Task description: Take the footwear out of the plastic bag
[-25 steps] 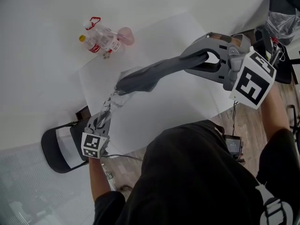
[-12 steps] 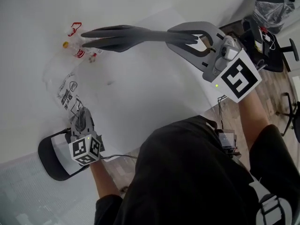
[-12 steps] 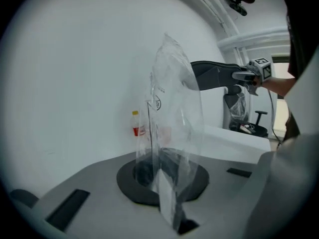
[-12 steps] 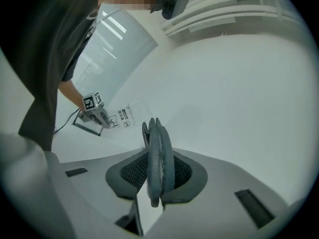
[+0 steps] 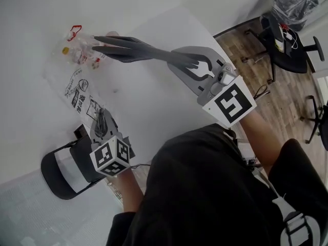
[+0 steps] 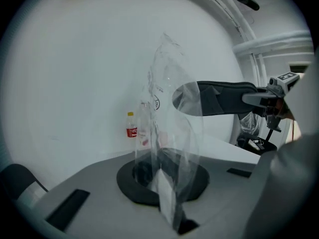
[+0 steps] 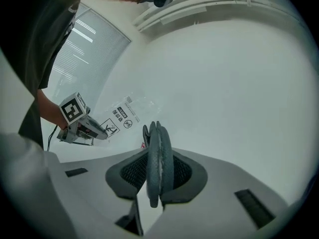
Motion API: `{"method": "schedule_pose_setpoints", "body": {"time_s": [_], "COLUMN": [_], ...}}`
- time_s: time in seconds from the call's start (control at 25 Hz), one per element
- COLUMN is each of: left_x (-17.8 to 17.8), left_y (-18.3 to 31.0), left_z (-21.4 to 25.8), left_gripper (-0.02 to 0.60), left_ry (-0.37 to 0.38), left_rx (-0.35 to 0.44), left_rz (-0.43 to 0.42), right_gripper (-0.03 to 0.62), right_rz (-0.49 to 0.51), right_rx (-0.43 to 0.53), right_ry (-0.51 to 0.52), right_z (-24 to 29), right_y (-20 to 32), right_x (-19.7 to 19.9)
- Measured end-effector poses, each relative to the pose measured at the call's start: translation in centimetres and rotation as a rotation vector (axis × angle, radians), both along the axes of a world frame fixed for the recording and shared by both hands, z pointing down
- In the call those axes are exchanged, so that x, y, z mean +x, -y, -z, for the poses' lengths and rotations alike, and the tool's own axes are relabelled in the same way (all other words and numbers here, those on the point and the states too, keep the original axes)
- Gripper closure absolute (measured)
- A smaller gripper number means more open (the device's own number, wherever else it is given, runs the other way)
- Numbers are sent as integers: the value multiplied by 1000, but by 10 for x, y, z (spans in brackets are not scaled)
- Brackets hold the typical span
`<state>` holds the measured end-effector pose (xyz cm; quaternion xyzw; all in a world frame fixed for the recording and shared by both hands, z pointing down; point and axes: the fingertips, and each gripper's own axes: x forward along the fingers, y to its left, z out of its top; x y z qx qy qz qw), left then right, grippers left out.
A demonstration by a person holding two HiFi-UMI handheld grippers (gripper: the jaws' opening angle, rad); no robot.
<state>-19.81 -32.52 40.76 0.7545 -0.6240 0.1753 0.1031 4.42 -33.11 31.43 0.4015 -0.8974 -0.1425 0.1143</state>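
A pair of flat dark grey footwear point(image 5: 130, 48) sticks out leftward over the white table point(image 5: 154, 104), clear of the bag. My right gripper point(image 5: 192, 64) is shut on its heel end; in the right gripper view both pieces stand on edge, pressed together between the pads point(image 7: 158, 158). The clear plastic bag point(image 5: 77, 92) with black print trails from my left gripper point(image 5: 100, 118), which is shut on one end of it. In the left gripper view the bag point(image 6: 169, 133) rises from the jaws, with the footwear point(image 6: 219, 98) behind it, partly seen through the film.
Small bottles with red labels point(image 5: 77, 50) lie at the table's far left, under the footwear's tip; one stands out in the left gripper view point(image 6: 131, 126). A black chair point(image 5: 61, 168) sits by the table's near left corner. An office chair point(image 5: 287, 32) stands on the wooden floor at the right.
The footwear has come out of the bag and swung up and left with the right gripper. The left gripper has pulled back and risen with the empty bag.
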Motion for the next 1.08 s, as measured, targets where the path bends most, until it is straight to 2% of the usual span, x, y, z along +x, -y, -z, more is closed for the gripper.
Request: {"method": "schedule_pose_setpoints", "body": {"time_s": [0.2, 0.36, 1.08], "left_x": [13, 12, 12], "left_y": [-7, -13, -16], "left_z": [-15, -20, -23], "left_gripper": [555, 555, 555], "left_ry": [3, 10, 23], "left_rx": [-37, -50, -57], "left_rz": [-42, -42, -58], "right_gripper": [514, 514, 514], "right_rz": [-37, -61, -57], "right_rx": [-47, -68, -62], "right_ry": [14, 33, 11], "right_z": [-18, -24, -25], "right_y": [-5, -9, -9], "right_x": [9, 17, 15]}}
